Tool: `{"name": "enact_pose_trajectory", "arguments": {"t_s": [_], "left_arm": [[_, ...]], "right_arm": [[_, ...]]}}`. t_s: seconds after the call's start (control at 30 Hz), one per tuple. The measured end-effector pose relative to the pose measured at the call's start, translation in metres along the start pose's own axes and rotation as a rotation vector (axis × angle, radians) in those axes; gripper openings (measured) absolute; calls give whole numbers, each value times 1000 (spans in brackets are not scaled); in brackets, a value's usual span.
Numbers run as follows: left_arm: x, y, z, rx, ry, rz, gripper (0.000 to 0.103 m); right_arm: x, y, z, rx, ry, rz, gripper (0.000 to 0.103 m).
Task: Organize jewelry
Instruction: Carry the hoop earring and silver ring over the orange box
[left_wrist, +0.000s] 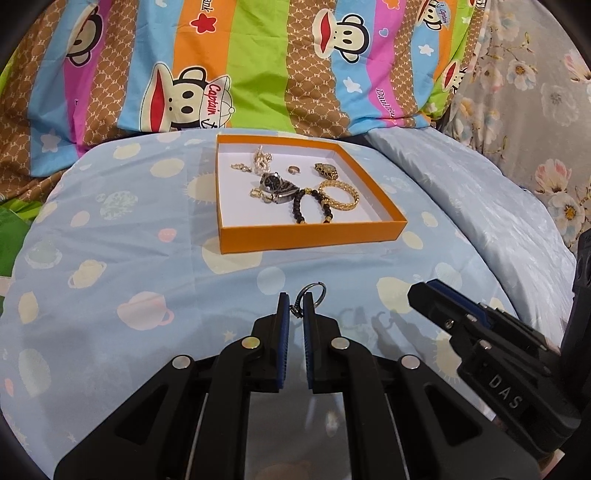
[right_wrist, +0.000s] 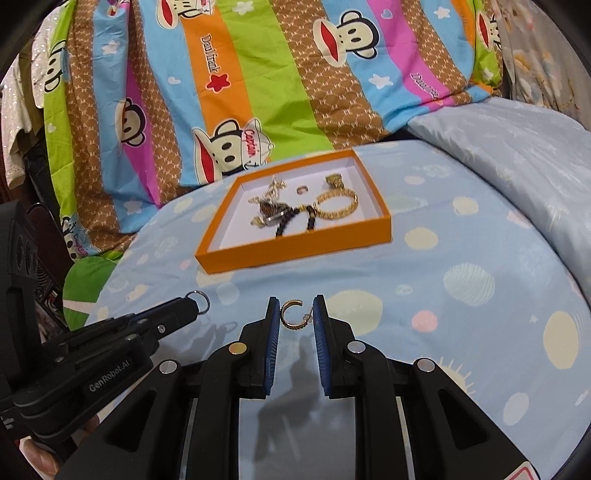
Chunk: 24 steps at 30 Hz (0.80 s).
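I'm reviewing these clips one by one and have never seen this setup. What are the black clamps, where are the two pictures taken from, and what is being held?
There is no robot here: a person holds two hand-held clamps, each with a camera looking along its fingers. One picture comes from the left gripper, the other from the right gripper. The left grips a small metal key ring; the right grips a gold hoop earring. Ahead, on a pale blue bedsheet, sits an orange box holding a watch, a black bead bracelet, a gold bracelet and smaller pieces.

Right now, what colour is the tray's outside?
Orange, with a white inside; the tray shows best in the left wrist view.
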<state>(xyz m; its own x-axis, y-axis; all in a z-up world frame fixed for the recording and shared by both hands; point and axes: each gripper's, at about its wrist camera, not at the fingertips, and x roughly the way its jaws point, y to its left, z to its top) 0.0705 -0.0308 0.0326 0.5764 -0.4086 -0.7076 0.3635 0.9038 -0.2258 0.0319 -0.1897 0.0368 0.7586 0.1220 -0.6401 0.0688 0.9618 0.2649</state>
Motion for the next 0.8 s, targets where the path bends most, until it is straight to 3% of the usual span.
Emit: {"name": "enact_pose_trajectory", "arguments": {"t_s": [0.5,0.8], "left_arm": [[-11,7,51,38,-113,46,6],[14,14,93,49,-154,75,6]], "right_arm": [[0,8,55,-70,-100,-9,17],[31,10,90,-98,-116,-13,17]]}}
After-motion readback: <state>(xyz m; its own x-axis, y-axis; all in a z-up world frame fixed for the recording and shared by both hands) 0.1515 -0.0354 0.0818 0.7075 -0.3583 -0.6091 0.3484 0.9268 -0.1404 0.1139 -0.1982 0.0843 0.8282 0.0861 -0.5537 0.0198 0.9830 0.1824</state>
